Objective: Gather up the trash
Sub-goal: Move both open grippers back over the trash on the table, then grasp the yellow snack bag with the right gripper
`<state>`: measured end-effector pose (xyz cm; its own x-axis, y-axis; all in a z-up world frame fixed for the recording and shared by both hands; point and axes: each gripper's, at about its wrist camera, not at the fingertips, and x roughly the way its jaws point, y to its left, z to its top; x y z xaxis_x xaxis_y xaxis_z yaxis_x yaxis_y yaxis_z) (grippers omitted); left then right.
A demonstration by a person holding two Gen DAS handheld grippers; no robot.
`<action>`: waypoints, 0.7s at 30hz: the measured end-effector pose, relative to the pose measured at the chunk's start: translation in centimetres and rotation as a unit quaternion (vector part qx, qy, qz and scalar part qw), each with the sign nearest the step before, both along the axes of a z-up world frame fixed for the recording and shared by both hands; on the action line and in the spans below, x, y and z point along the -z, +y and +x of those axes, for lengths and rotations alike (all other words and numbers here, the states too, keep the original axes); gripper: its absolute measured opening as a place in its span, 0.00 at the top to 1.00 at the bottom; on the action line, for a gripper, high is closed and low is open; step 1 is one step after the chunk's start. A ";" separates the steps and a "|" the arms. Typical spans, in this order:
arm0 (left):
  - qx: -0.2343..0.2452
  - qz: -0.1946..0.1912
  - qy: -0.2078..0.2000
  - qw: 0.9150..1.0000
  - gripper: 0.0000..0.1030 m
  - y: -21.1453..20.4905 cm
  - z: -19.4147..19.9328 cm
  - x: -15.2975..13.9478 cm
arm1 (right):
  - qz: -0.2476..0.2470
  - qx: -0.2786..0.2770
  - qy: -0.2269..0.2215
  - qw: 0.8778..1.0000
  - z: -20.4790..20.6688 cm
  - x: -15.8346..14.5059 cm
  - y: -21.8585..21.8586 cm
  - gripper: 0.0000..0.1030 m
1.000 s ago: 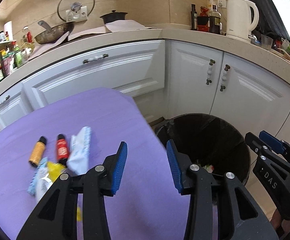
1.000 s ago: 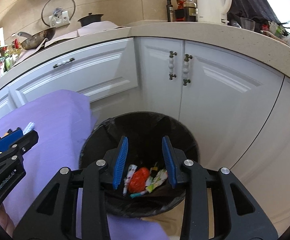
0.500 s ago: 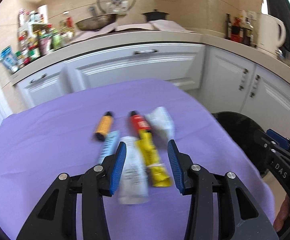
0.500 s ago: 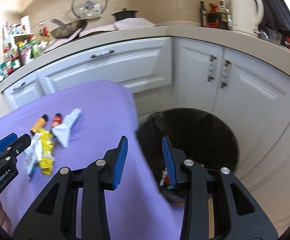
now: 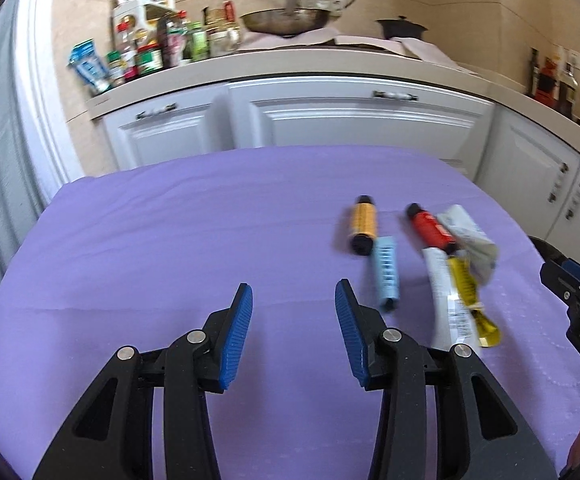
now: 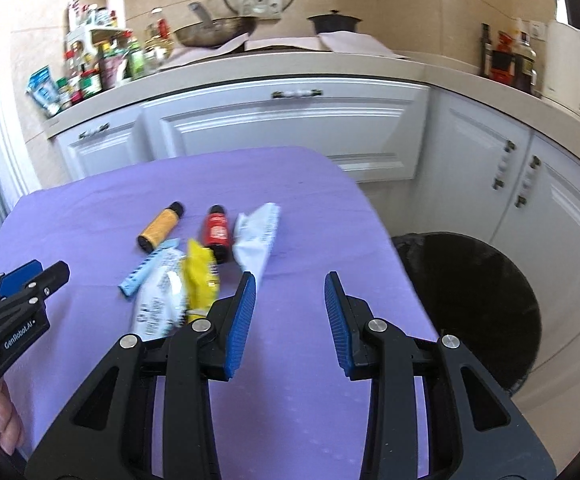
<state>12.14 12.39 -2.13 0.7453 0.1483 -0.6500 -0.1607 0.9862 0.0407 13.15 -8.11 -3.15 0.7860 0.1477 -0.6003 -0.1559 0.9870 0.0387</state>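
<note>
Trash lies in a cluster on the purple tablecloth (image 5: 169, 240): an orange bottle (image 5: 363, 224), a red bottle (image 5: 430, 230), a light blue wrapper (image 5: 386, 270), a white wrapper (image 5: 446, 300), a yellow wrapper (image 5: 468, 294) and a crumpled white packet (image 5: 470, 236). My left gripper (image 5: 293, 304) is open and empty, left of the cluster. My right gripper (image 6: 290, 294) is open and empty, just right of the yellow wrapper (image 6: 201, 276) and below the white packet (image 6: 255, 240). The black bin (image 6: 470, 296) stands on the floor right of the table.
White kitchen cabinets (image 6: 281, 128) curve behind the table. The counter holds spice bottles (image 5: 149, 52), a pan (image 5: 285, 20), a black pot (image 6: 334, 22) and a white kettle (image 6: 570, 64). The table's right edge (image 6: 386, 224) borders the bin.
Both grippers have swung left from over the bin to over the table. The trash cluster now lies to the right in the left view and to the left in the right view.
</note>
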 end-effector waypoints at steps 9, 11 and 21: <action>-0.037 -0.007 0.006 0.999 0.55 3.8 -0.5 0.8 | -0.019 -0.041 0.029 0.999 0.7 1.3 4.2 0.66; -0.041 -0.009 0.007 0.999 0.55 4.2 -0.5 0.9 | -0.026 -0.044 0.036 0.998 0.8 1.7 4.8 0.66; -0.040 -0.022 0.013 0.999 0.53 4.8 -0.4 1.4 | -0.037 -0.042 0.085 0.995 2.4 3.4 5.7 0.66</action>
<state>11.77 17.19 -3.52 0.7157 0.1767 -0.6757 -0.2380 0.9713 0.0019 15.52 -2.46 -6.54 0.6587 0.1583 -0.7356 -0.2353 0.9719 -0.0015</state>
